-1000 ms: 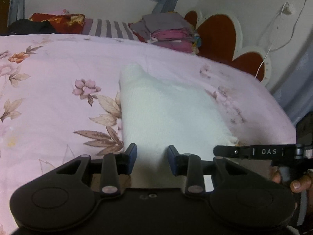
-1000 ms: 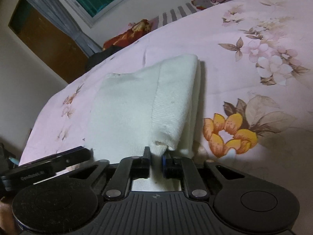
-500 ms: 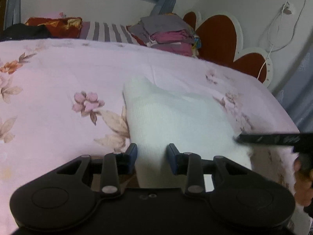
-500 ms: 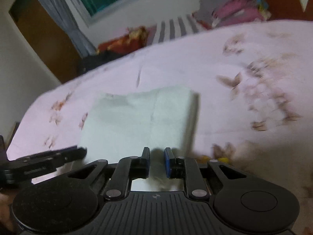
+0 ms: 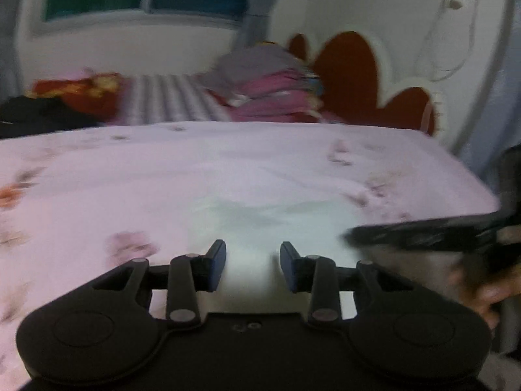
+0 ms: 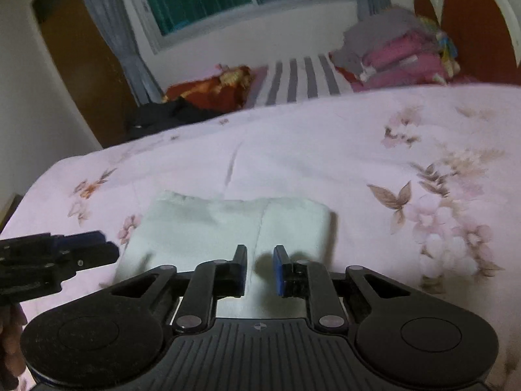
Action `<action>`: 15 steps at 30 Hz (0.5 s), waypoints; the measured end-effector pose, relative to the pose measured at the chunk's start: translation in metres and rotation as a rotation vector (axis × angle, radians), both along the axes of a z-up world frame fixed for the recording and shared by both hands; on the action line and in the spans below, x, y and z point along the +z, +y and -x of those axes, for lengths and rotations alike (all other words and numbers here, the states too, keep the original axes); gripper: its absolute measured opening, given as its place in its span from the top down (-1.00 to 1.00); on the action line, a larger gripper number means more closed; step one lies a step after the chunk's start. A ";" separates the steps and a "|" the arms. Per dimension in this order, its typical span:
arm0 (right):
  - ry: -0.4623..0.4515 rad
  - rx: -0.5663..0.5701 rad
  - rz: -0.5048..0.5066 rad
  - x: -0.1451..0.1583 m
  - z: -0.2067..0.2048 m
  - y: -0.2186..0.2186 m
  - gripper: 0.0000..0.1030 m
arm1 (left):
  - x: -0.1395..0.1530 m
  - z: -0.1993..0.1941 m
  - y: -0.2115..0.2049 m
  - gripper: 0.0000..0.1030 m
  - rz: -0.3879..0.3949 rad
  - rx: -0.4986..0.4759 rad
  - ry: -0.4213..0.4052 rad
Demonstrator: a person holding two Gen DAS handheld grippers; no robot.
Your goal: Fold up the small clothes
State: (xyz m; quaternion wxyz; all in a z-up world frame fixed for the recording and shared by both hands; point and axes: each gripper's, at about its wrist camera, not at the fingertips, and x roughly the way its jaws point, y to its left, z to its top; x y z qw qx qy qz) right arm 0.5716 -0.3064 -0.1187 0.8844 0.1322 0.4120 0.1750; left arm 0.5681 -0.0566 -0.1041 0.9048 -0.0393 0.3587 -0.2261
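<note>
A small white knitted garment (image 6: 228,224) lies folded flat on the pink floral bedsheet (image 6: 325,150); it also shows, blurred, in the left wrist view (image 5: 270,221). My right gripper (image 6: 259,268) is open and empty, just in front of the garment's near edge. My left gripper (image 5: 253,265) is open and empty at the garment's near edge. The left gripper's fingers (image 6: 75,249) show at the left of the right wrist view. The right gripper's body (image 5: 423,233) crosses the right of the left wrist view.
A stack of folded pink and grey clothes (image 6: 397,55) sits at the far side near the red heart-shaped headboard (image 5: 351,75). A striped pillow (image 6: 299,78), a red patterned cloth (image 6: 211,88) and a dark garment (image 6: 162,114) lie along the back.
My right gripper has let go of the garment's corner and opened. Both grippers have pulled back and tilted up, and the garment now lies flat on the bed.
</note>
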 end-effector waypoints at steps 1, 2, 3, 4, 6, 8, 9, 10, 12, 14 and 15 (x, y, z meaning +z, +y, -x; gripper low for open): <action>0.019 0.007 0.008 -0.007 -0.007 0.005 0.68 | -0.008 -0.009 -0.005 0.31 0.013 -0.026 0.033; 0.057 0.013 0.053 -0.019 -0.016 0.011 0.68 | -0.025 -0.022 -0.010 0.29 0.023 -0.055 0.116; 0.046 0.003 0.061 -0.027 -0.018 0.010 0.68 | -0.040 -0.028 -0.008 0.29 0.085 -0.060 0.188; 0.058 -0.007 0.053 -0.027 -0.017 0.008 0.67 | -0.038 -0.026 -0.003 0.29 0.135 -0.032 0.184; 0.064 -0.012 0.075 -0.011 -0.006 0.000 0.66 | -0.025 -0.009 0.014 0.29 0.208 -0.005 0.180; 0.031 -0.013 0.053 0.004 0.020 -0.013 -0.46 | -0.015 0.027 0.033 0.29 0.205 0.013 0.099; 0.037 -0.006 0.013 0.007 0.037 -0.023 -0.62 | -0.016 0.040 0.039 0.29 0.181 0.023 0.094; 0.030 0.009 -0.034 0.007 0.053 -0.031 -0.60 | -0.018 0.053 0.044 0.29 0.153 0.050 0.097; 0.060 0.013 -0.070 0.004 0.078 -0.041 -0.25 | -0.029 0.078 0.056 0.31 0.132 0.095 0.115; 0.091 0.002 -0.112 -0.001 0.093 -0.040 0.17 | -0.037 0.095 0.059 0.34 0.119 0.117 0.129; 0.105 0.007 -0.134 -0.004 0.101 -0.038 0.19 | -0.040 0.101 0.061 0.34 0.130 0.116 0.138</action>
